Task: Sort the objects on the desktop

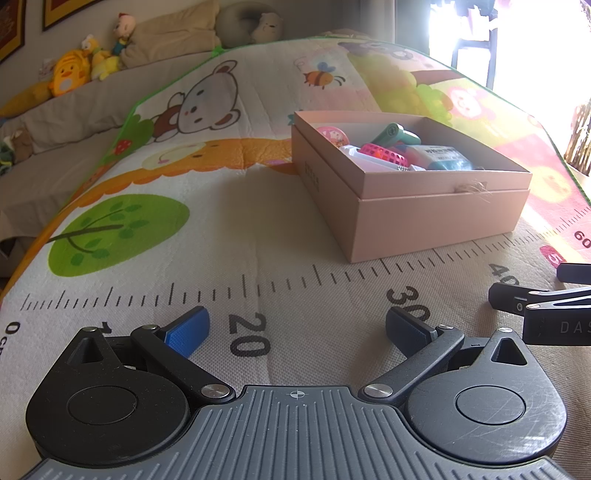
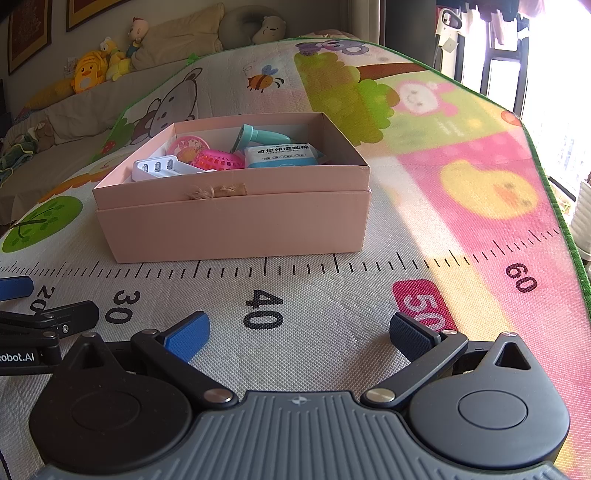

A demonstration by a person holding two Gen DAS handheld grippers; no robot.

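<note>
A pink cardboard box stands on the cartoon play mat; it also shows in the right wrist view. Inside lie a white power strip, a pink mesh ball, a pink round disc, a teal tool and a blue-white wipes pack. My left gripper is open and empty, low over the mat near the 20 mark, in front and left of the box. My right gripper is open and empty near the 40 mark, in front of the box.
The play mat has a printed ruler along its near side. The right gripper shows at the right edge of the left wrist view. Plush toys and pillows lie on the sofa behind. A bright window is at the right.
</note>
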